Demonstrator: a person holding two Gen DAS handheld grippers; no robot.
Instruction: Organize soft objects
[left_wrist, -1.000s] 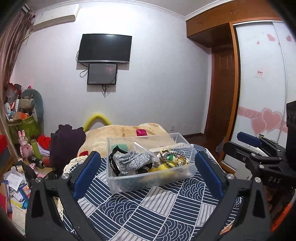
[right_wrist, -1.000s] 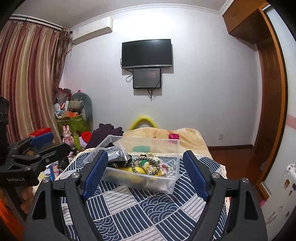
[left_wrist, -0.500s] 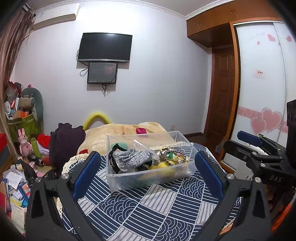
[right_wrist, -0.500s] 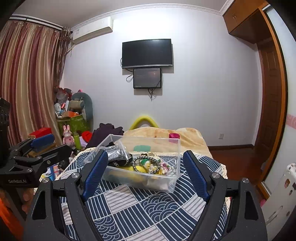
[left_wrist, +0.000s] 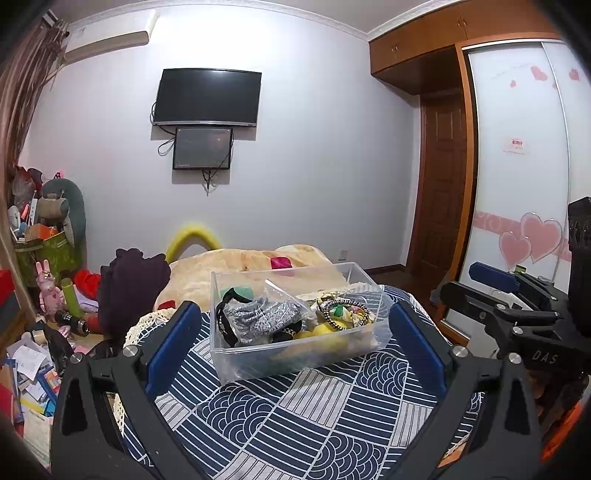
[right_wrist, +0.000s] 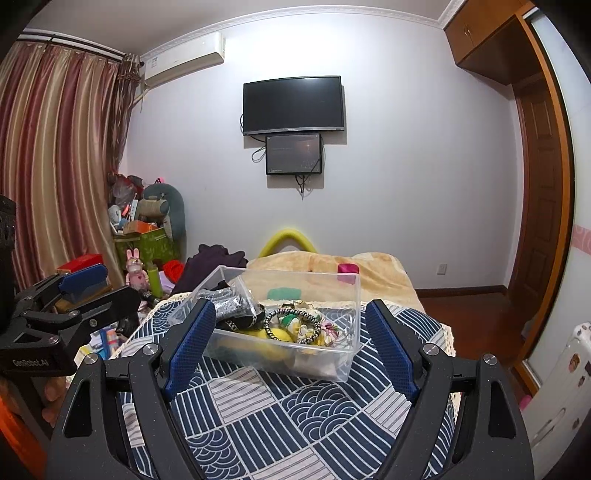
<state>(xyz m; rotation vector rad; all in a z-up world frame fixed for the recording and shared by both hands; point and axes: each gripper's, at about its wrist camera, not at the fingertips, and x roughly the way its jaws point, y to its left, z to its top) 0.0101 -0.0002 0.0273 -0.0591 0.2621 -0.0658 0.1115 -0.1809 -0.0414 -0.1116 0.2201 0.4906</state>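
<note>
Both claws hang wide apart and hold nothing, each above the near part of a navy and white patterned cloth (left_wrist: 303, 417) that covers the table. From the left wrist camera, the left claw (left_wrist: 295, 332) frames a clear plastic bin (left_wrist: 258, 363) that sits on the cloth ahead of it, its blue pads to either side and not touching the bin. Going left to right inside the bin: a black band (left_wrist: 221, 321) at the left wall, a grey knitted piece in a clear bag (left_wrist: 264, 317), then a beaded bracelet (left_wrist: 347, 314) over yellow soft things (left_wrist: 325, 330) toward the right. At the far right of that view, the right claw (left_wrist: 495, 295) shows side-on, well apart from the bin.

From the right wrist camera, the left claw (right_wrist: 85, 291) appears at the far left edge. The right claw (right_wrist: 291, 343) points at the same bin (right_wrist: 325, 363), with its pads clear of the walls. Behind the bin lies a beige blanket (right_wrist: 376, 273), and a dark television (right_wrist: 293, 105) hangs on the wall.
</note>
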